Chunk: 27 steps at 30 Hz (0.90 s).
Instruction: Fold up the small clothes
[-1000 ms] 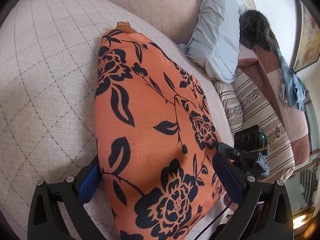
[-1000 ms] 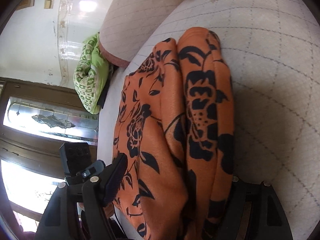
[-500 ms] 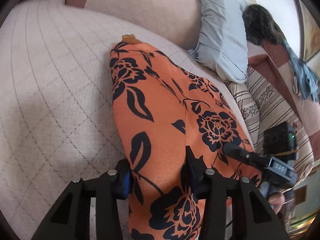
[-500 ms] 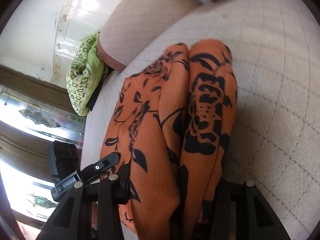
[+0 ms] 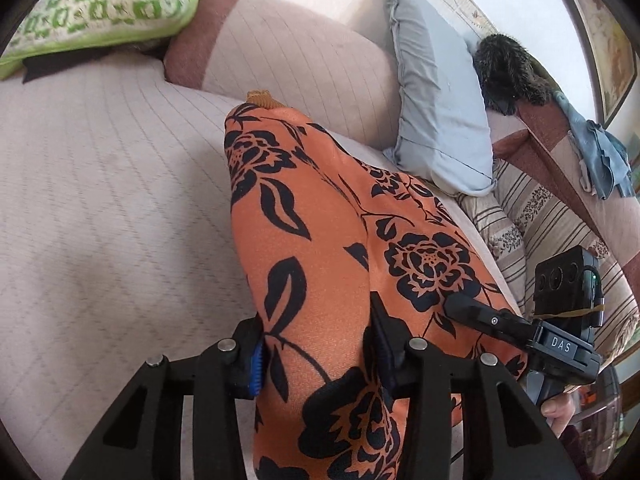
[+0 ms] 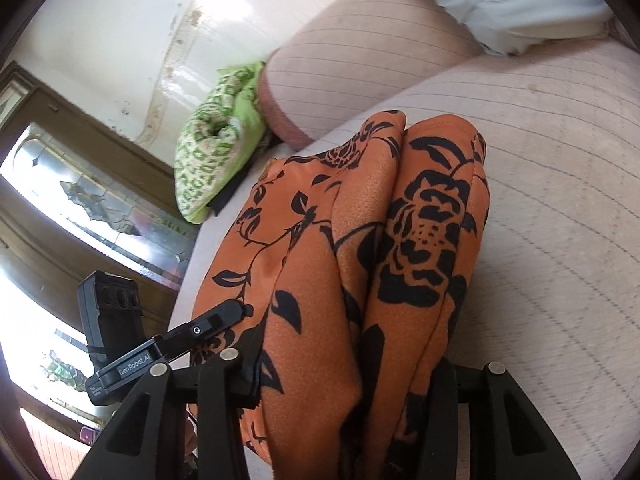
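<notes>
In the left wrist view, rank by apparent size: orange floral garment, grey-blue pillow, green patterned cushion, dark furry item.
1. orange floral garment, though nearness inflates it
2. grey-blue pillow
3. green patterned cushion, cropped by the frame
4. dark furry item

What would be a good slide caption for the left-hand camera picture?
Left gripper pinching a bunched orange floral garment on a quilted sofa seat, the right gripper gripping alongside.

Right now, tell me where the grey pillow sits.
In the left wrist view, the grey pillow leans on the sofa backrest, upper right, just beyond the orange floral garment.
</notes>
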Motion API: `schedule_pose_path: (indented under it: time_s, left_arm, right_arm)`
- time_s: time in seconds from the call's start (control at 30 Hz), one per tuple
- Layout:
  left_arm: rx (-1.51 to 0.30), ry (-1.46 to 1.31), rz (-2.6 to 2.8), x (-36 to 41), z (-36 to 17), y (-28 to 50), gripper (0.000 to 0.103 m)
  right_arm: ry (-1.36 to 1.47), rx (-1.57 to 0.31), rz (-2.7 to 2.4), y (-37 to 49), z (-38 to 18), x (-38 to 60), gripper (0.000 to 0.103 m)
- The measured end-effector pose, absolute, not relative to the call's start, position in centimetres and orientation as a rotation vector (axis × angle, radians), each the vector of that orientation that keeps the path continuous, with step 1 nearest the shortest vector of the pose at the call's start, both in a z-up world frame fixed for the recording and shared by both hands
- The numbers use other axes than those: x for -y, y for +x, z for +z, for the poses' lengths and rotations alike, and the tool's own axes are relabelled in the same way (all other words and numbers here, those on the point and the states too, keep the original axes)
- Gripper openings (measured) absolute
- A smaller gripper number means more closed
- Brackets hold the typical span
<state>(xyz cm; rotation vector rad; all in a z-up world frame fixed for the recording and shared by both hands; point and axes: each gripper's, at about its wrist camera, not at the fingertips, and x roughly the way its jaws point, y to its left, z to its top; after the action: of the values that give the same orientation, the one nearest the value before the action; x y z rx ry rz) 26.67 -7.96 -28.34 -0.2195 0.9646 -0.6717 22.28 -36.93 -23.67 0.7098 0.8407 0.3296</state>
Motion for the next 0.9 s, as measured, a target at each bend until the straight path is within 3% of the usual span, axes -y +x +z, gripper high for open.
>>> schedule_pose_path:
  time_s: [0.9]
  left_arm:
    - [-0.976,-0.161,-0.613,5.9,-28.5,24.4,0.045]
  right_arm:
    - [0.633,-0.889,0.378,21.6,-24.7,30.8,0.047]
